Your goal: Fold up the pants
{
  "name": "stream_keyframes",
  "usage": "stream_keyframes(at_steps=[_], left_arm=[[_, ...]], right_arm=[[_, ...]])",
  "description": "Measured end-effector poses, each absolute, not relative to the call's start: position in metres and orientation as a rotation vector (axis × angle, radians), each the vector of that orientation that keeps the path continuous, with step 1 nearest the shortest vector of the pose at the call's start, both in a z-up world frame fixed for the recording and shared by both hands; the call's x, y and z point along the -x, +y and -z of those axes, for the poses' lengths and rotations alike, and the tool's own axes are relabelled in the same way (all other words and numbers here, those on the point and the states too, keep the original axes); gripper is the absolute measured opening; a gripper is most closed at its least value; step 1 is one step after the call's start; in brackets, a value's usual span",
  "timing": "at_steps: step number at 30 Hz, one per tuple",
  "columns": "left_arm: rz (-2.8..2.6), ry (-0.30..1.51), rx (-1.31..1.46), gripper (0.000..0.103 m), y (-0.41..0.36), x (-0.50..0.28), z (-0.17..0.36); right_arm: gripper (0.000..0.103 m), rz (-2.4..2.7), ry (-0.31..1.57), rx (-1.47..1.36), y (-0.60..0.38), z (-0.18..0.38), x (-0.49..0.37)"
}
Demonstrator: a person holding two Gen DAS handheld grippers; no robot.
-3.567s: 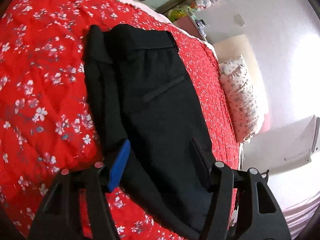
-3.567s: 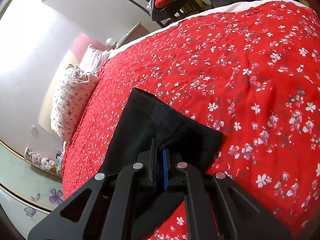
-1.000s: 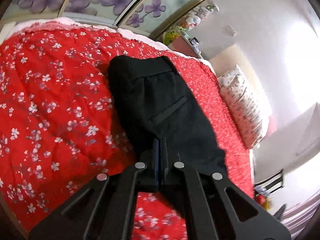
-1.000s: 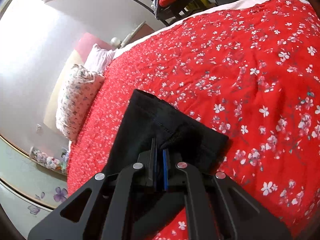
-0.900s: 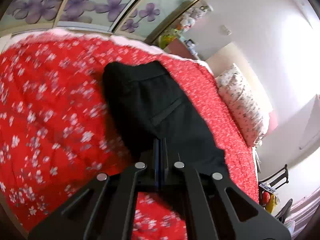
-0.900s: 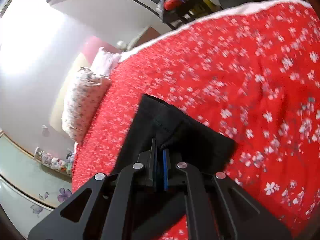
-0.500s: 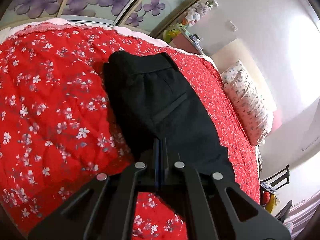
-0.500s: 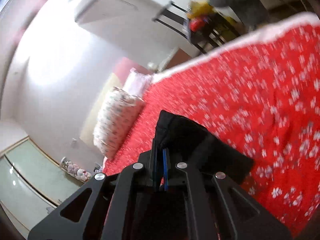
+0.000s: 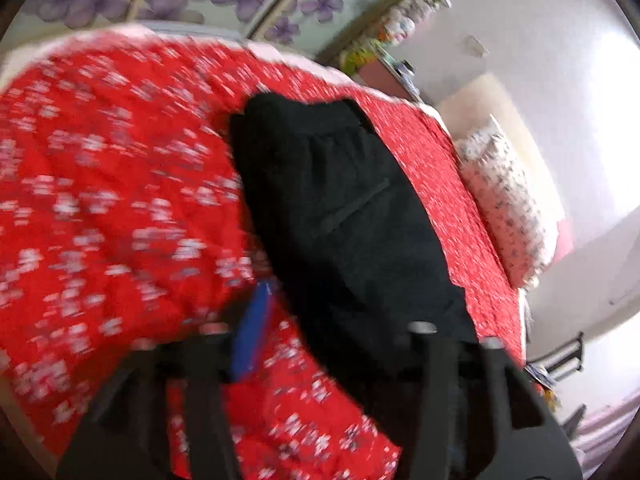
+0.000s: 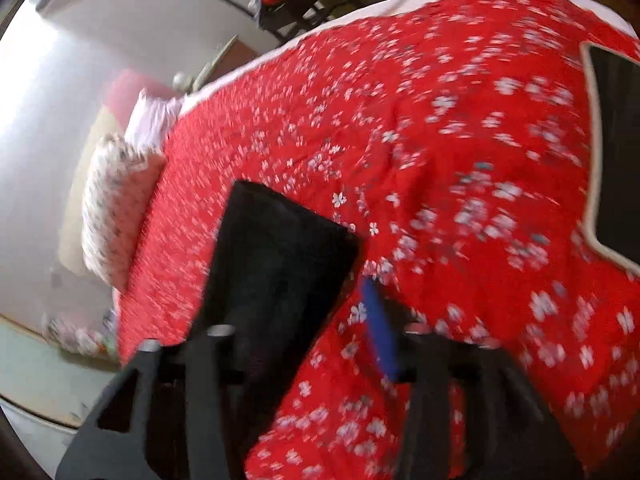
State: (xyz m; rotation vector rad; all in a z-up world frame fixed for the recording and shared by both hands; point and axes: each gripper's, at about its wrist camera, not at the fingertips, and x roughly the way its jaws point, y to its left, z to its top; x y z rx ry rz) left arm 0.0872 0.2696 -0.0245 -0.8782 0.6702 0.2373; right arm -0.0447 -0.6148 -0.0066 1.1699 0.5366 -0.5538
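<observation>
- My left hand-held gripper (image 9: 340, 336) is spread wide with nothing in it; the pants (image 9: 344, 216) lie flat on the bed (image 9: 100, 200), their near edge just between and beside my right finger.
- My right hand-held gripper (image 10: 304, 320) is wide open too and empty; the hem end of the pants (image 10: 276, 248) sits by its left finger, on the red cover (image 10: 460, 152).
- The pants look laid lengthwise, legs stacked, waistband at the far end in the left view. I judge the next fold, hem toward waist, is not yet made.
- Risk: both views are smeared. If I close while moving like this, I may pinch the bedcover along with the cloth, or catch only the top layer, and the stacked legs would slide apart.
- Risk: the black fabric shows little detail, so I could misjudge where its edge is and close on nothing.
- Risk: lifting one end faster than the other would skew the fold.
- A dark flat thing (image 10: 616, 152) lies well apart on the bed; a wide swing could reach it.
</observation>
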Motion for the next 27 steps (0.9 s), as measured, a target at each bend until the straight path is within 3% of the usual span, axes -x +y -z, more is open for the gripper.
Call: stream_keyframes(at_steps=[3,7,13,17,27], left_arm=[[-0.235,0.6,0.793,0.055,0.255,-0.07,0.004],[-0.07,0.577,0.689,0.075,0.202,-0.074,-0.018],[0.283,0.825,0.655,0.076,0.088,-0.126,0.009],[0.413,0.902,0.552,0.076,0.04,-0.134,0.03],[0.445,0.838,0.301,0.085,0.014,-0.122,0.04]], right_arm=[[0.052,0.462,0.465,-1.091,-0.603,-0.016,0.048],[0.051,0.077,0.47,-1.07,-0.569,-0.029,0.013],[0.051,-0.198,0.886,-0.934,-0.489,-0.003,-0.04],[0.047,-0.327,0.955,-1.061,-0.467,0.012,-0.038],[0.045,-0.212,0.997,-1.022,-0.454,0.022,-0.038]])
